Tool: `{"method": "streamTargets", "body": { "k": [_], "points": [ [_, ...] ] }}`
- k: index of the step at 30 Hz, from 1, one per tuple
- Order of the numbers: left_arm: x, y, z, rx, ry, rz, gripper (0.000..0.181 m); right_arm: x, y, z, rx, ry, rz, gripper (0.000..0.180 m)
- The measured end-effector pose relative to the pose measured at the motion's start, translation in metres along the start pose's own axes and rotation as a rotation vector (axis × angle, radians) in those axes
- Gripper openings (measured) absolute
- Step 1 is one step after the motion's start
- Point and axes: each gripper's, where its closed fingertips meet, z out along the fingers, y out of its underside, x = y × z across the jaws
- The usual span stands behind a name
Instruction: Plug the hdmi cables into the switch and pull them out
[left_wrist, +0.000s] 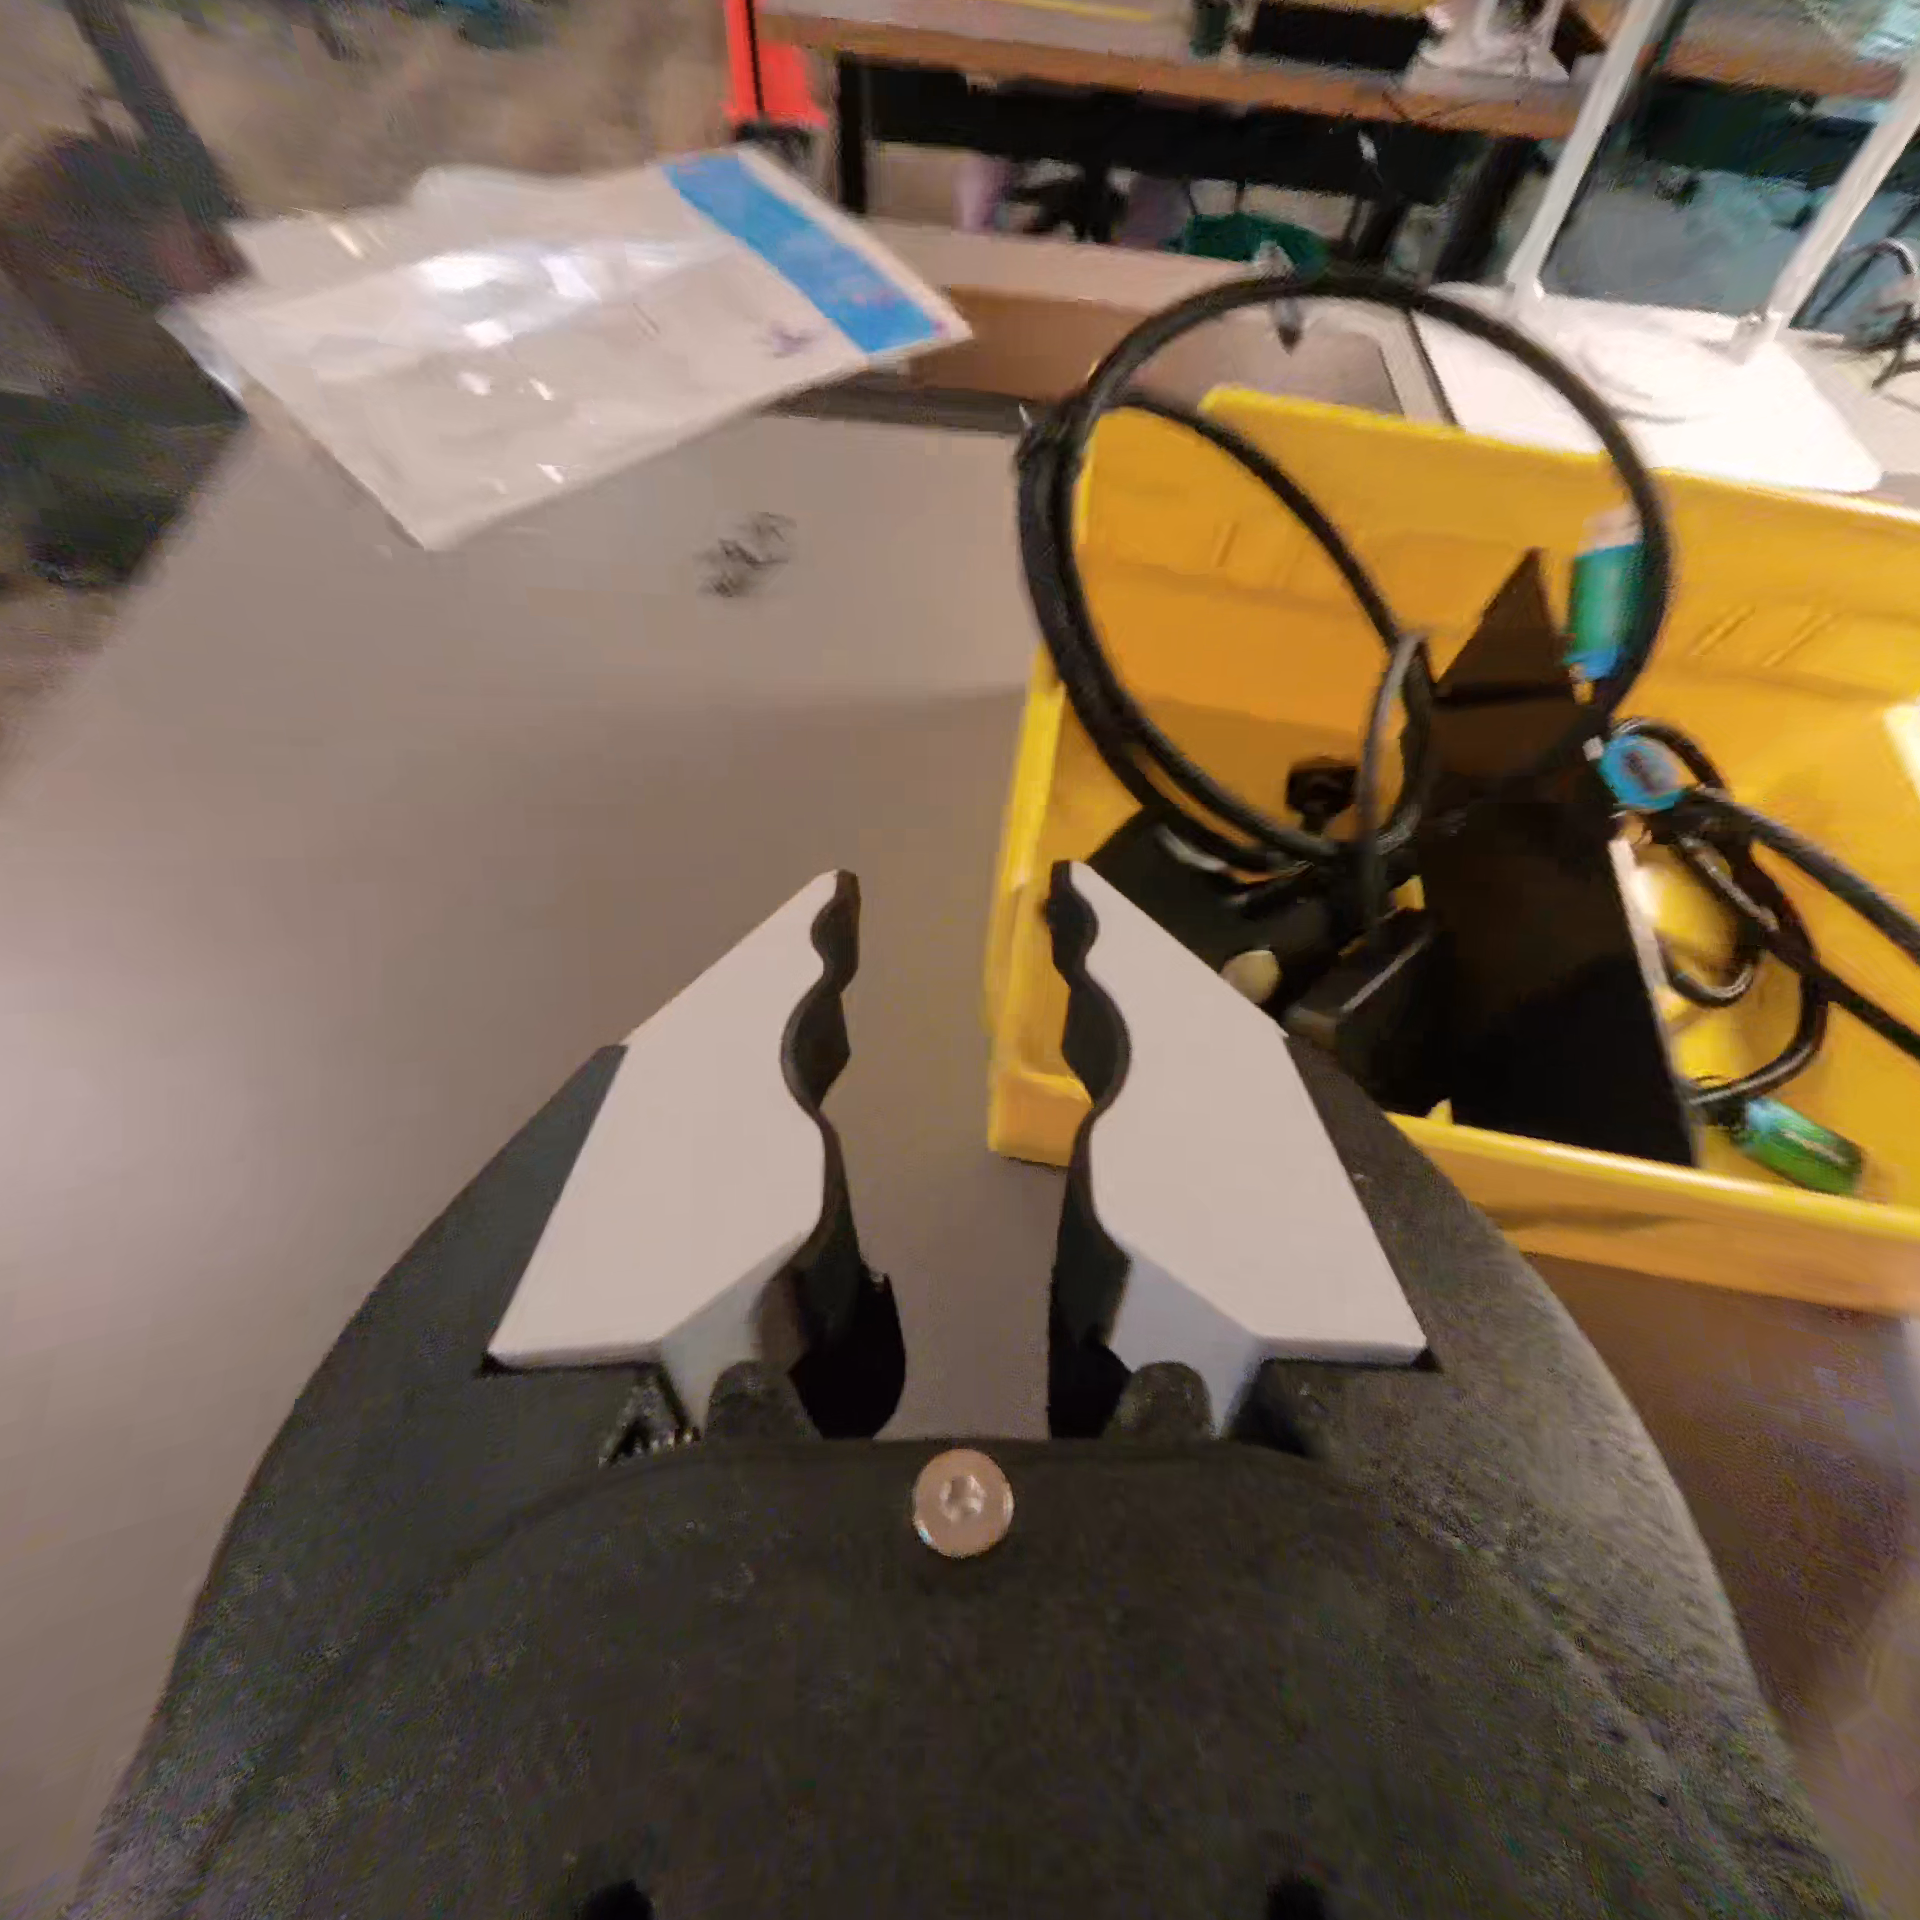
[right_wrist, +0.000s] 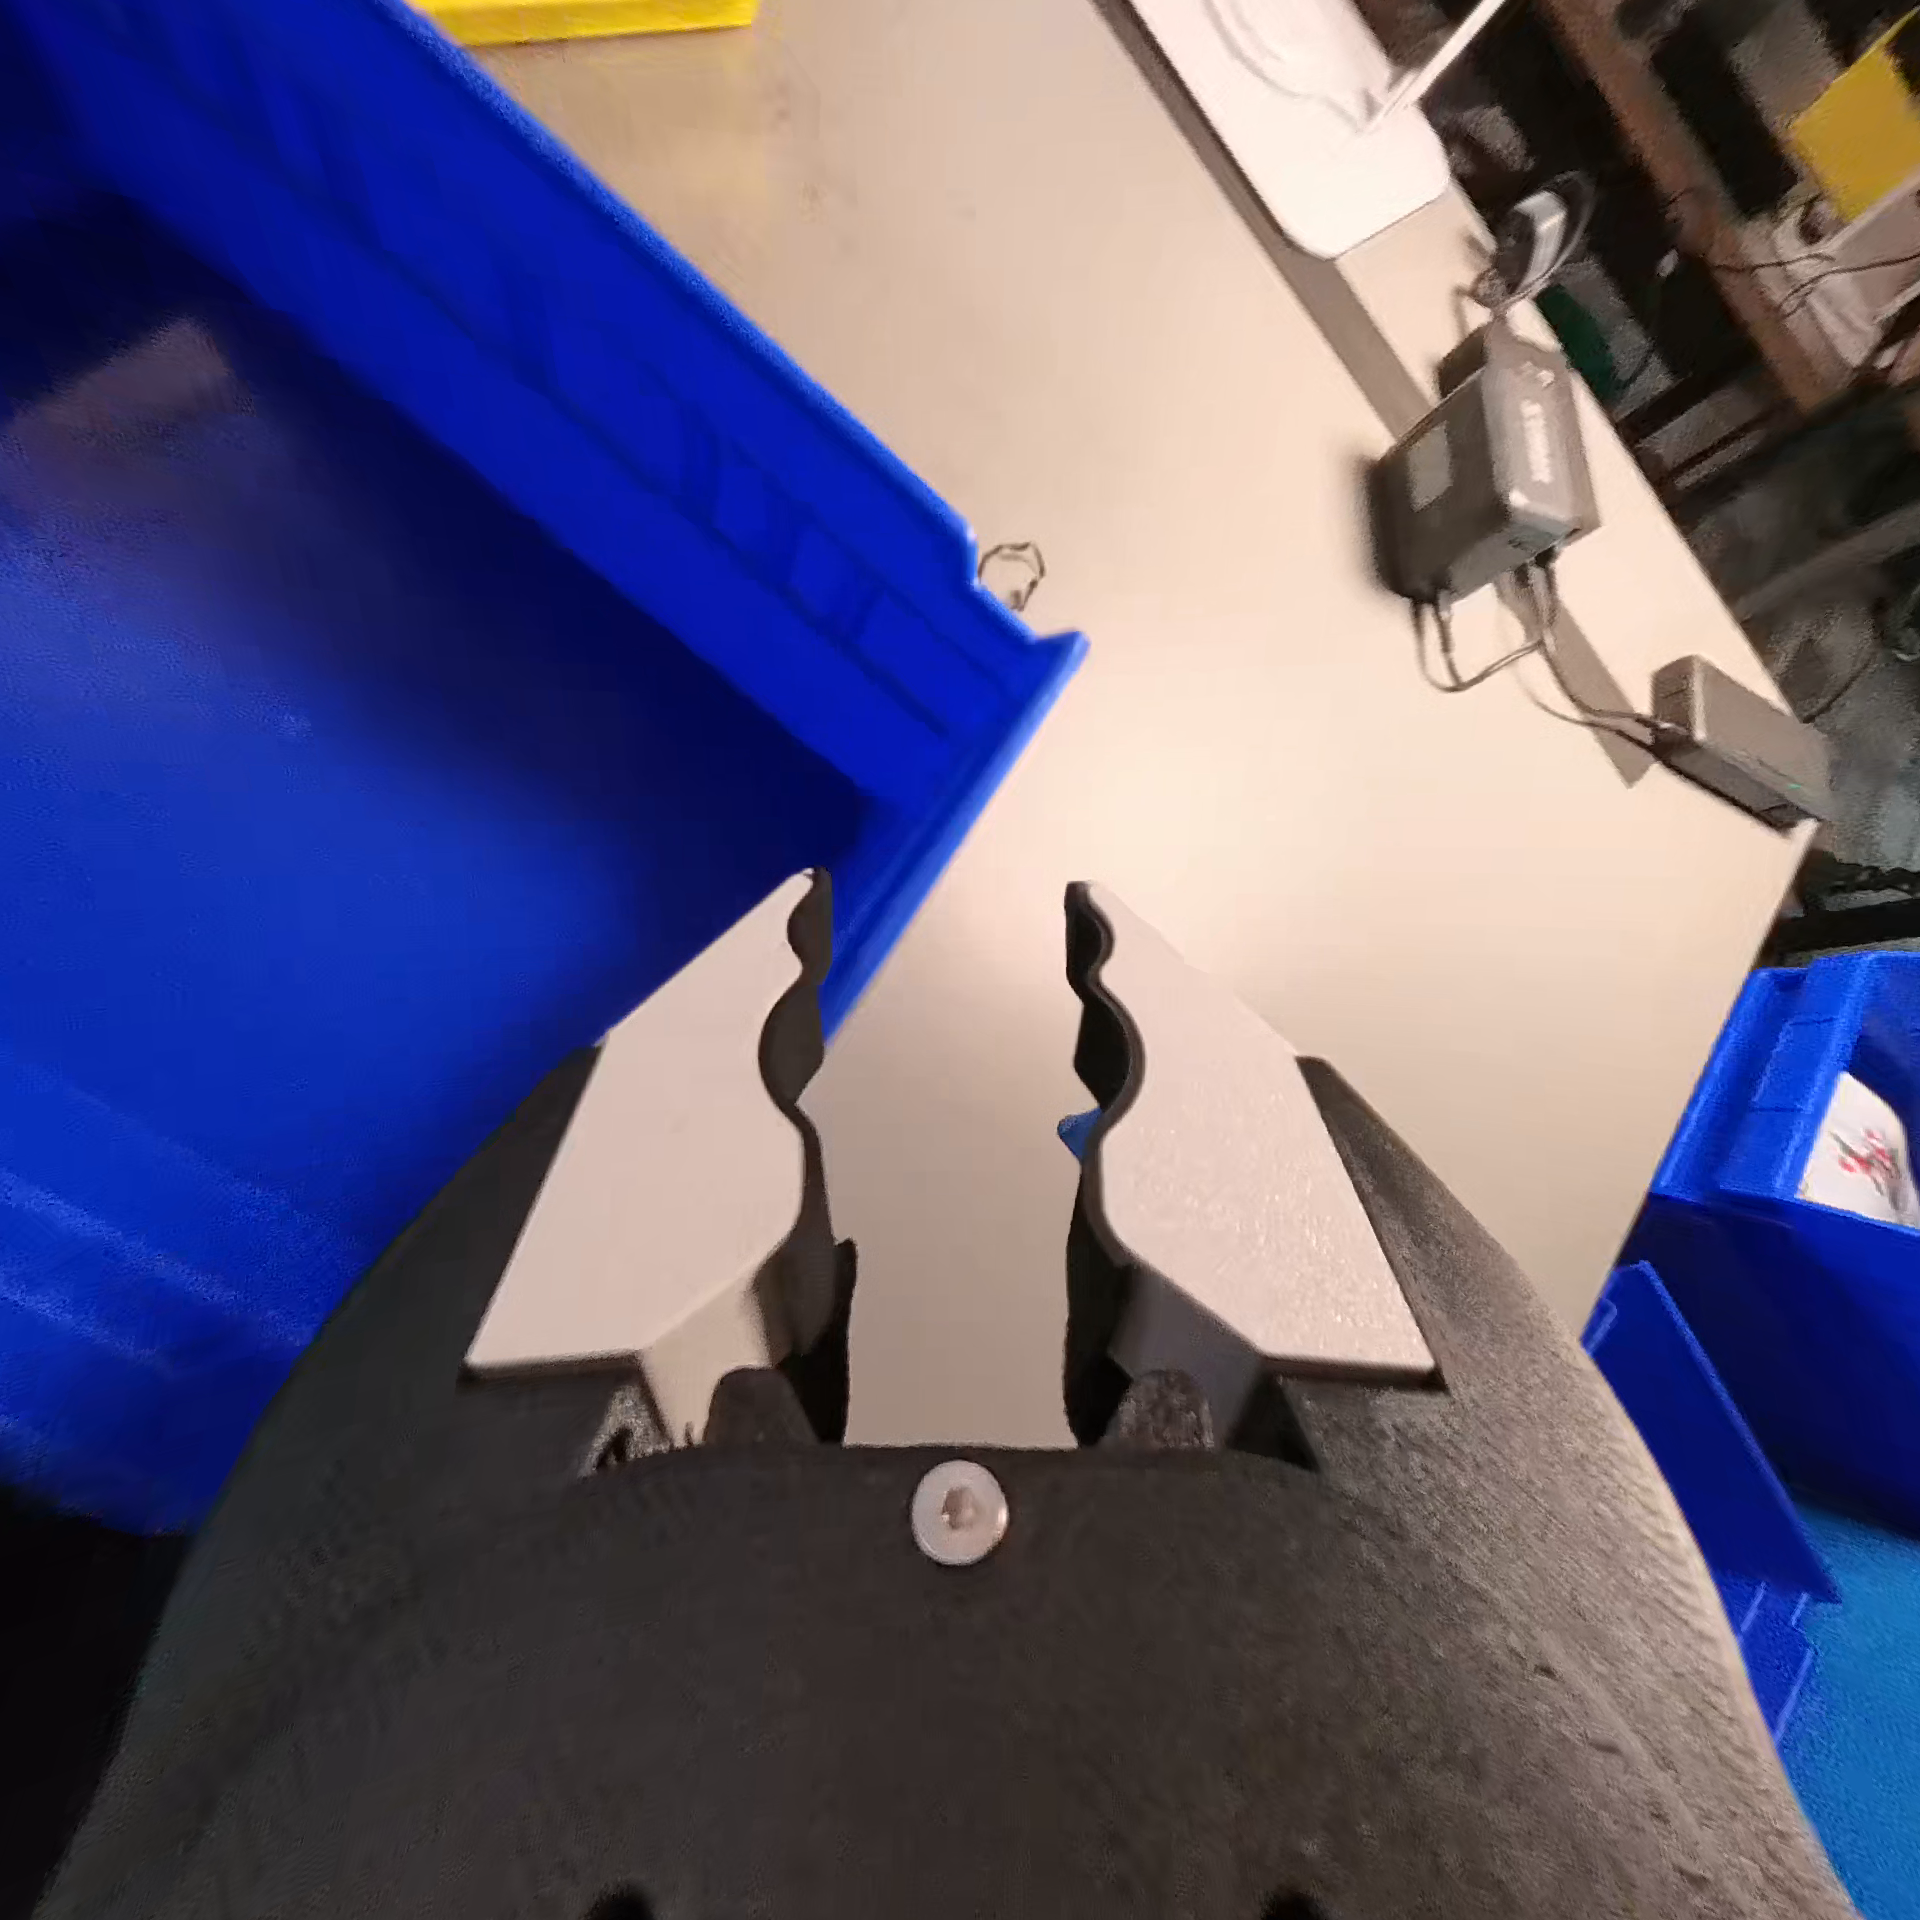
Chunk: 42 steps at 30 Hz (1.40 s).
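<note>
Cables (left_wrist: 1340, 582), black and looped, sit in a yellow bin (left_wrist: 1195, 1122) on a smooth grey surface (left_wrist: 416, 883). One loop sticks up high above the bin. Green plugs (left_wrist: 1605, 608) show among the cables. A clear plastic bag (left_wrist: 561, 332) lies near the far edge of the surface. Behind it, the room has a wooden bench (left_wrist: 1299, 94) and other stuff, too blurry to tell.

The left gripper (left_wrist: 954, 896) hangs over the bare surface. Its fingers (left_wrist: 707, 1122) are apart and hold nothing. The bin with the cables is just to the right of them, not touching.

The right gripper (right_wrist: 943, 891) also has its fingers (right_wrist: 1226, 1174) apart and empty. A big blue bin (right_wrist: 644, 436) is beside its left finger. Small grey boxes (right_wrist: 1486, 488) with wires sit near the far edge. More blue bins (right_wrist: 1766, 1195) are at the right.
</note>
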Motion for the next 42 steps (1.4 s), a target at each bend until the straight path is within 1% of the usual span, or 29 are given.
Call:
{"method": "streamTargets", "body": {
  "k": [1,2,5,7,9,11,12,14,15,16,17,18,19,23,27,29,31,32,33,35,38,39,40,42],
  "points": [
    [0.007,-0.010,-0.012,0.034,0.009,0.028,0.042,-0.007,-0.010,-0.004,0.032,-0.020,0.009,0.047],
    [0.027,-0.019,-0.023,0.055,0.067,0.061,0.045,-0.020,-0.025,-0.005,0.073,-0.063,0.019,0.047],
    [0.127,-0.020,-0.044,-0.004,0.323,0.247,0.053,-0.085,-0.080,0.003,0.177,-0.262,0.018,0.047],
    [0.192,-0.009,-0.049,-0.071,0.448,0.381,0.054,-0.142,-0.110,0.017,0.179,-0.419,-0.005,0.049],
    [0.235,0.003,-0.042,-0.140,0.460,0.527,0.054,-0.192,-0.120,0.038,0.099,-0.522,-0.066,0.053],
    [0.260,0.021,-0.028,-0.247,0.427,0.684,0.053,-0.225,-0.115,0.059,-0.016,-0.548,-0.166,0.060],
    [0.264,0.030,-0.018,-0.309,0.390,0.753,0.054,-0.237,-0.111,0.066,-0.062,-0.556,-0.208,0.064],
    [0.260,0.049,0.002,-0.436,0.300,0.870,0.052,-0.248,-0.103,0.078,-0.124,-0.547,-0.270,0.063],
    [0.257,0.059,0.009,-0.498,0.278,0.910,0.049,-0.252,-0.101,0.079,-0.131,-0.550,-0.296,0.063],
    [0.253,0.069,0.015,-0.550,0.265,0.944,0.042,-0.254,-0.100,0.078,-0.126,-0.555,-0.316,0.055],
    [0.250,0.077,0.018,-0.588,0.257,0.972,0.036,-0.253,-0.099,0.077,-0.124,-0.550,-0.340,0.055],
    [0.244,0.078,0.021,-0.585,0.227,1.001,0.027,-0.252,-0.095,0.074,-0.124,-0.551,-0.369,0.054],
    [0.242,0.080,0.019,-0.585,0.237,0.999,0.026,-0.250,-0.091,0.071,-0.125,-0.559,-0.397,0.054],
    [0.224,0.095,-0.007,-0.598,0.336,0.999,0.025,-0.234,-0.062,0.051,-0.153,-0.569,-0.489,0.051],
    [0.172,0.114,-0.048,-0.659,0.365,1.009,0.023,-0.201,-0.018,0.027,-0.227,-0.513,-0.541,0.041],
    [0.133,0.121,-0.066,-0.706,0.313,0.987,0.024,-0.177,0.008,0.014,-0.287,-0.449,-0.529,0.035],
    [0.088,0.120,-0.078,-0.722,0.180,0.945,0.028,-0.150,0.029,0.003,-0.330,-0.350,-0.480,0.035],
    [0.071,0.119,-0.086,-0.717,0.132,0.911,0.029,-0.138,0.036,-0.003,-0.332,-0.298,-0.432,0.038],
    [0.062,0.114,-0.092,-0.675,0.108,0.860,0.031,-0.129,0.038,-0.007,-0.315,-0.253,-0.368,0.043],
    [0.066,0.096,-0.102,-0.526,0.110,0.744,0.050,-0.116,0.028,-0.013,-0.203,-0.164,-0.204,0.056],
    [0.099,0.062,-0.099,-0.255,0.132,0.590,0.063,-0.101,-0.019,-0.009,0.092,-0.018,0.111,0.072],
    [0.115,0.055,-0.094,-0.183,0.163,0.527,0.068,-0.096,-0.032,-0.005,0.180,0.039,0.201,0.072],
    [0.125,0.050,-0.086,-0.122,0.166,0.462,0.068,-0.094,-0.040,0.001,0.225,0.091,0.265,0.072],
    [0.125,0.044,-0.065,-0.041,0.061,0.377,0.069,-0.091,-0.040,0.019,0.211,0.206,0.305,0.074]
  ]
}}
